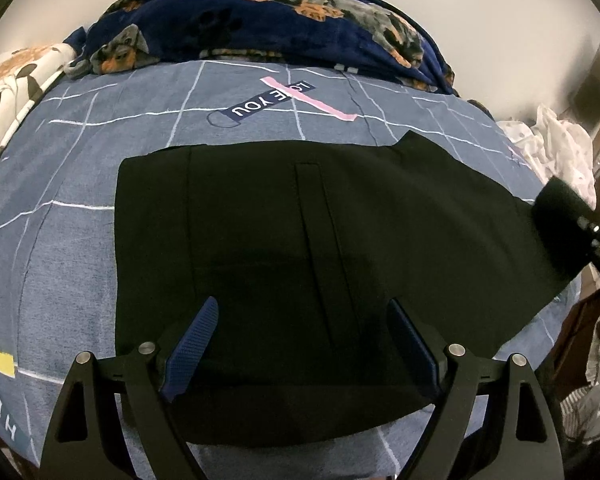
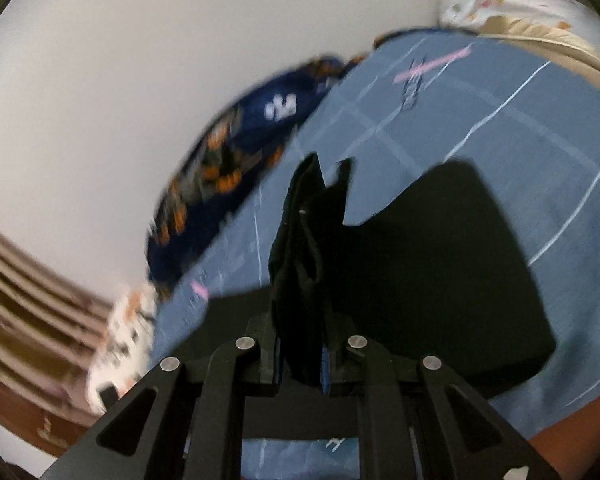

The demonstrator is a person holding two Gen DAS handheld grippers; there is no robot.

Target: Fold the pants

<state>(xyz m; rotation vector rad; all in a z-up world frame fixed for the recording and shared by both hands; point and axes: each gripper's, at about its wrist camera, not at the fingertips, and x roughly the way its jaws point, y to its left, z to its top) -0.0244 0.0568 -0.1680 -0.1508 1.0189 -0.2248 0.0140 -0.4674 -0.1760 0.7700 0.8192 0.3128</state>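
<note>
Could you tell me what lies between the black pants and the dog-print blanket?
Only bare blue bedsheet, with its printed LOVE YOU label, separates the pants from the blanket, seen in the left wrist view.

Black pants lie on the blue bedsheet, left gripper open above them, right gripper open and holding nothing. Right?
One error: the right gripper is shut on a bunched end of the black pants, as the right wrist view shows. The blue bedsheet and open left gripper are right.

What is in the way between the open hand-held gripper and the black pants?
Nothing visible. The left hand-held gripper hangs open right above the black pants, with only air between its fingers and the cloth on the blue bedsheet. The right hand-held gripper is already shut on a bunched end of the pants.
</note>
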